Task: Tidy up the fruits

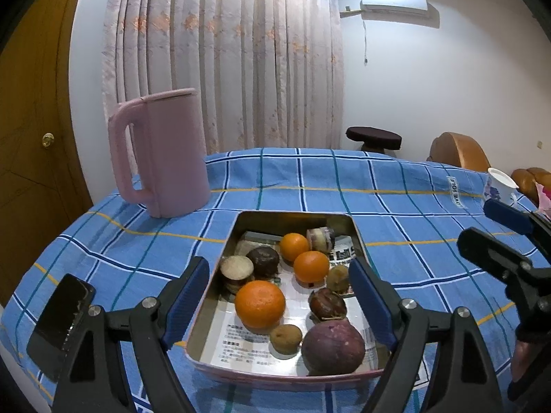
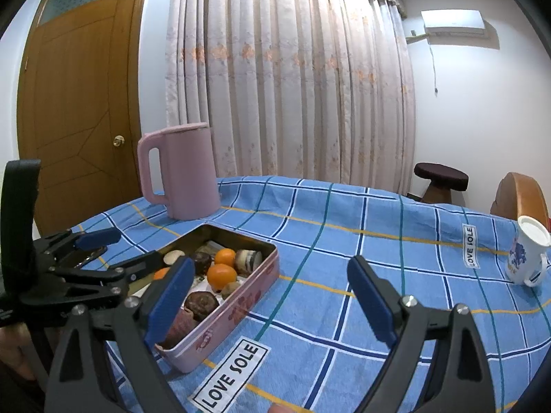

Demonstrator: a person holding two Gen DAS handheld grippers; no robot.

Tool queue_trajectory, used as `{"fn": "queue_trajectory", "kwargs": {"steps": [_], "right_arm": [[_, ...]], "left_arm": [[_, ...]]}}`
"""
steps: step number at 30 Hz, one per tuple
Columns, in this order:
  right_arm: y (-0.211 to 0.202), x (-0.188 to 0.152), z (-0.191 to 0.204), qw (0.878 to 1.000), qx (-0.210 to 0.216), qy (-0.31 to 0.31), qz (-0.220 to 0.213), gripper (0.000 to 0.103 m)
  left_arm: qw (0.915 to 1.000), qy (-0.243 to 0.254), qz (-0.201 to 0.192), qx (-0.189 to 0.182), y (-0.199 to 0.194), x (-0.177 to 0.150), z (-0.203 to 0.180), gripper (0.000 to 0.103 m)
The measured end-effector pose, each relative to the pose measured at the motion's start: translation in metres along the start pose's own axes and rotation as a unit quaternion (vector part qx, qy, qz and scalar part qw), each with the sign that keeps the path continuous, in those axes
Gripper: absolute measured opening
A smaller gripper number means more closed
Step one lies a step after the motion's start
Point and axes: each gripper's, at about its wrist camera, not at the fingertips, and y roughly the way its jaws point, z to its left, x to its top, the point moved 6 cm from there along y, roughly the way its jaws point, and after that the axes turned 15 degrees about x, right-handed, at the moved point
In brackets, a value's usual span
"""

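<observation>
A pink rectangular tin [image 1: 241, 375] [image 2: 241, 304] on the blue checked tablecloth holds mixed fruit: three oranges, the largest [image 1: 260, 304] at the front, a big purple fruit [image 1: 333, 347], brown round fruits and small tan ones. My left gripper [image 1: 277, 301] is open and empty, its blue pads astride the tin's near end, above the fruit. My right gripper [image 2: 272, 304] is open and empty over bare cloth to the right of the tin; it also shows in the left wrist view [image 1: 496, 230]. The left gripper also shows in the right wrist view [image 2: 113, 251].
A pink jug [image 1: 162, 153] [image 2: 180, 172] stands behind the tin on the left. A white mug with blue print [image 2: 527, 256] [image 1: 499, 186] sits at the right. A black phone [image 1: 60, 327] lies at the near left. Stool and chairs stand beyond the table.
</observation>
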Motion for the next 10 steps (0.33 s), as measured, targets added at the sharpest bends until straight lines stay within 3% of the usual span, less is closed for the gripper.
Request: {"fn": "queue_trajectory", "kwargs": {"steps": [10], "right_arm": [[-0.006, -0.01, -0.011, 1.0, -0.016, 0.008, 0.007, 0.093]], "left_arm": [[0.9998, -0.001, -0.02, -0.002, -0.007, 0.002, -0.003, 0.084]]}}
